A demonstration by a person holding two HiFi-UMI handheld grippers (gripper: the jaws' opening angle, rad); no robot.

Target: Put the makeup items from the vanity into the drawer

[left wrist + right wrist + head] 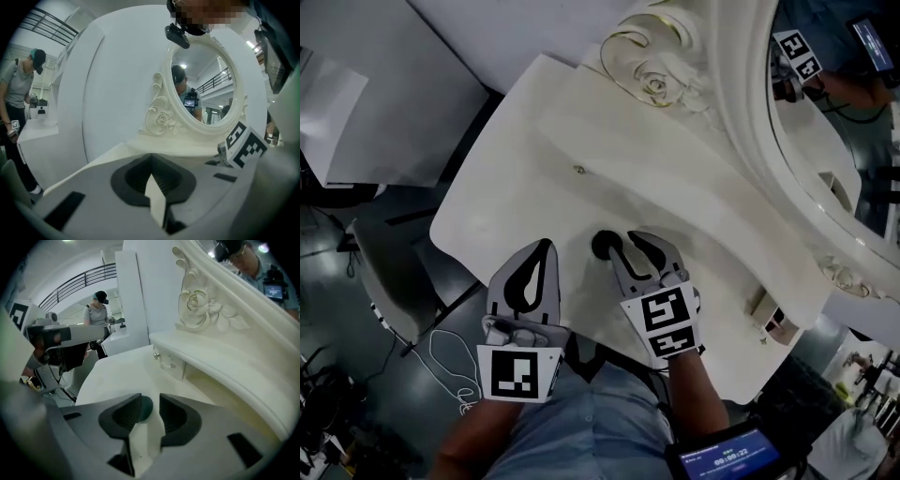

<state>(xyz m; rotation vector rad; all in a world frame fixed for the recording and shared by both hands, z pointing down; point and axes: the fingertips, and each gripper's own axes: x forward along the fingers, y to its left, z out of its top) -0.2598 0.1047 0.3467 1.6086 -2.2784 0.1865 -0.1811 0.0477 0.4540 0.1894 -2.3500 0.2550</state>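
Reach-to-grasp step, I judge: the right gripper (636,247) holds its fingers parted about 1 dark round makeup item (143,408) lying ungrasped on the bench (516,197), while the left gripper (544,249) is clenched empty; next it needs centring and closing.

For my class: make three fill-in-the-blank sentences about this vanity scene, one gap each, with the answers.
The left gripper's jaws are ___.
The dark round item lies on the vanity top at the tips of the right gripper, whose jaws are ___.
The small drawer is ___.
Missing words: shut; open; closed.
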